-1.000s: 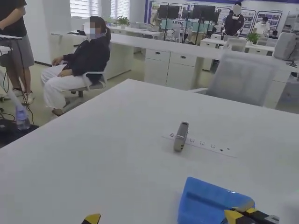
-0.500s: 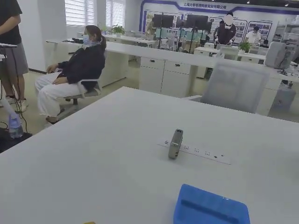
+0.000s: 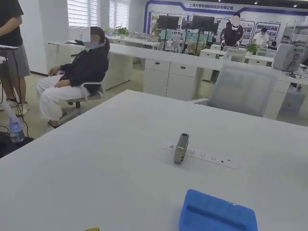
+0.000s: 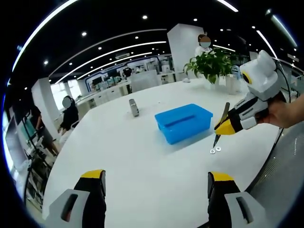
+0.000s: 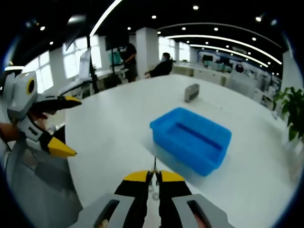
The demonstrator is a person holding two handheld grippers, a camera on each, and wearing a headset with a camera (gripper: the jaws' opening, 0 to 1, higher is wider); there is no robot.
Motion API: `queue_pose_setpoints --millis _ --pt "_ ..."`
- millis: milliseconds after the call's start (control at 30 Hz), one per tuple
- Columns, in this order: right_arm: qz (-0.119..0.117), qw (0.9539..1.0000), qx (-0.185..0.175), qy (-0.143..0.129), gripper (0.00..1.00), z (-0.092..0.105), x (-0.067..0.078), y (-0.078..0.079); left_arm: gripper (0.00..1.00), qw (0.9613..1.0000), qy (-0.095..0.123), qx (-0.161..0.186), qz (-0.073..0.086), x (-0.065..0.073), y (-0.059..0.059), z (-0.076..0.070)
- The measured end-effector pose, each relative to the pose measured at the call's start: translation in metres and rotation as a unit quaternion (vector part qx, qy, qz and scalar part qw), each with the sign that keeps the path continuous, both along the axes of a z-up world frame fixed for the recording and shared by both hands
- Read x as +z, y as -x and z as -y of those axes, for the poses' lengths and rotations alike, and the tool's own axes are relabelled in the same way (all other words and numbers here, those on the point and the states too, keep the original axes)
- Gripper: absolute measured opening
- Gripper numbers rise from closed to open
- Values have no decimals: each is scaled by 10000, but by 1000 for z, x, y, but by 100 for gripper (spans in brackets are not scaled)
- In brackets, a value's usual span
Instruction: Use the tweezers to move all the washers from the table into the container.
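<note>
Well, my left tool [image 4: 156, 186] is released, its two yellow-capped jaws standing wide apart above the white worktop [image 4: 128, 156]; its own view gives what the head view does not: my right tool [image 4: 227, 124] coming in from the right, clenched on the tweezers [image 4: 221, 124], whose tips point down just above two washers [image 4: 215, 150] lying side by side on the worktop, near the blue container [image 4: 184, 122] and outside it. The right gripper view looks along the shut jaws, with the thin tweezers running forward between them toward the container; off to the left there the left tool shows its yellow tips held apart. The head view looks further up the worktop; it takes in the near part of the container at its bottom edge, a grey device [image 3: 181, 147] standing on end on a white power strip [image 3: 211, 158], and a seated person [image 3: 79, 72] beyond the worktop. A leafy plant [image 4: 211, 64] shows in the left gripper view past the container. The far wall [image 3: 211, 6] in the head view carries a line of Chinese lettering; it is too small for me to read. A second ago the head view sat lower, with a yellow-and-black tool at its lower right over the container; the camera has since lifted; device and strip lie as they did.
</note>
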State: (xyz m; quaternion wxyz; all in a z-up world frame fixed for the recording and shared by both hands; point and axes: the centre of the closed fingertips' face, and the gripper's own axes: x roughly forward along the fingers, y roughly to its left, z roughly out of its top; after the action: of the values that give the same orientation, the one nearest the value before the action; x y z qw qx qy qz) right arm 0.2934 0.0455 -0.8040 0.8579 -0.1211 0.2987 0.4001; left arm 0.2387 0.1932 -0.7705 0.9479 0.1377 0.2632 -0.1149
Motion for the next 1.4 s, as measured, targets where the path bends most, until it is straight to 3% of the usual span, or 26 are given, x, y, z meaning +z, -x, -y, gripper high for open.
queue_pose_setpoints --millis 433,933,1233,1400 --pt "-140 9999 40 92 4 -1 -13 -3 90 10000 -14 15 -33 -2 0 -1" --pt "41 10000 -45 -61 3 -2 -15 -8 90 10000 -42 -19 -79 -4 1 0" --pt "-414 9977 -427 -310 3 3 -13 -10 89 10000 -33 -40 -48 -2 1 1" --pt "-385 9977 -445 -323 3 3 -6 -12 90 10000 17 -38 -59 -2 1 1"
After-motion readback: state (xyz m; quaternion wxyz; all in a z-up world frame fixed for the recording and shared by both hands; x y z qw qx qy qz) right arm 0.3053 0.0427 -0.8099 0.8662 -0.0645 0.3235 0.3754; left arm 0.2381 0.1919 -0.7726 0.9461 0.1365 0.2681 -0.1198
